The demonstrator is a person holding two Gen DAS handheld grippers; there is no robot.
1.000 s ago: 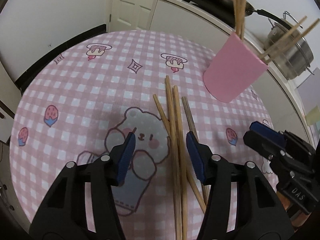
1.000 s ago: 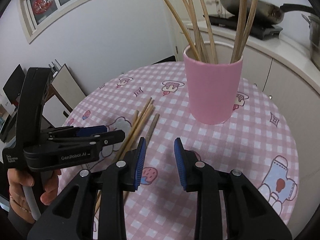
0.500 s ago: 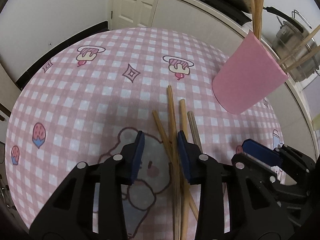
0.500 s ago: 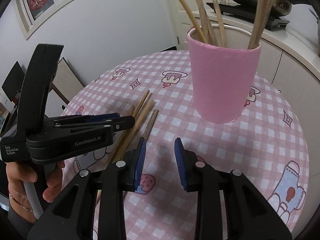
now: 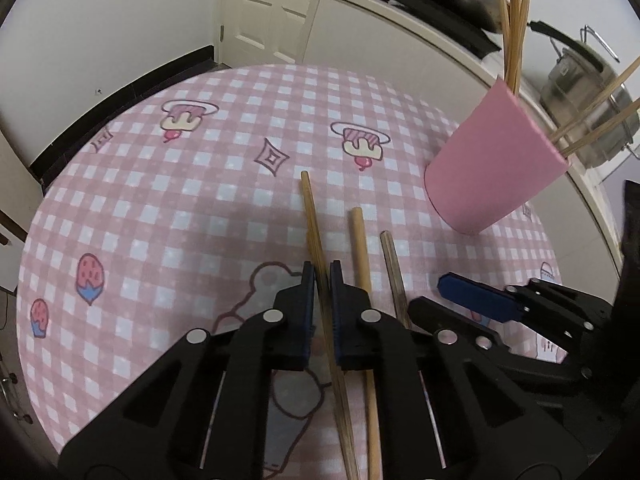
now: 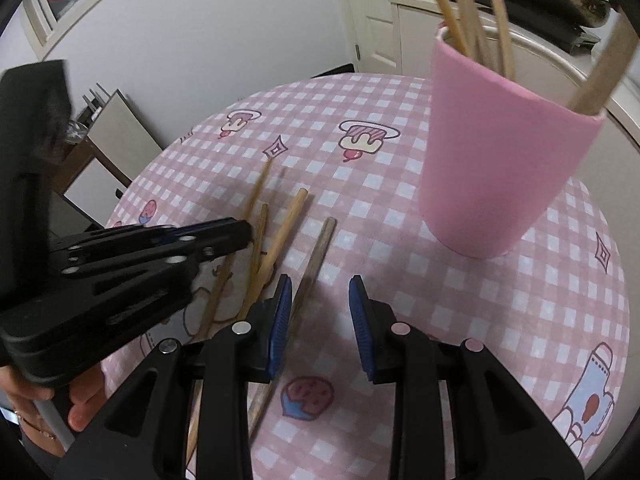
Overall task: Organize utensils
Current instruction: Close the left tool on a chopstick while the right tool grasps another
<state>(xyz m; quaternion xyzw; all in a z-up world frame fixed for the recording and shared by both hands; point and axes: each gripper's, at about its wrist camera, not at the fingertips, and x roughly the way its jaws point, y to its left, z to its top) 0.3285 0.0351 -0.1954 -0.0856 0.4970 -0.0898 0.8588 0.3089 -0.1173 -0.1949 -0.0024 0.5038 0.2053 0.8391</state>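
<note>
Several wooden chopsticks lie on the pink checked tablecloth (image 5: 160, 200). My left gripper (image 5: 322, 280) is shut on one chopstick (image 5: 311, 216), its far end pointing away. Two more chopsticks (image 5: 360, 248) lie just to its right. A pink cup (image 5: 492, 172) with several chopsticks standing in it is at the far right. In the right wrist view, my right gripper (image 6: 318, 304) is open and empty, low over the cloth, with a darker chopstick (image 6: 316, 256) at its left finger. The pink cup (image 6: 500, 160) stands ahead and to the right. The left gripper (image 6: 224, 232) shows at the left.
The round table's edge curves around the cloth on all sides. A white counter (image 5: 400, 20) with a black pan and a steel pot (image 5: 588, 96) stands behind the cup. A white door (image 5: 272, 12) is at the back.
My left gripper has moved forward and closed on one chopstick. My right gripper has come closer to the cup and chopsticks, and its fingers have opened a little wider.
</note>
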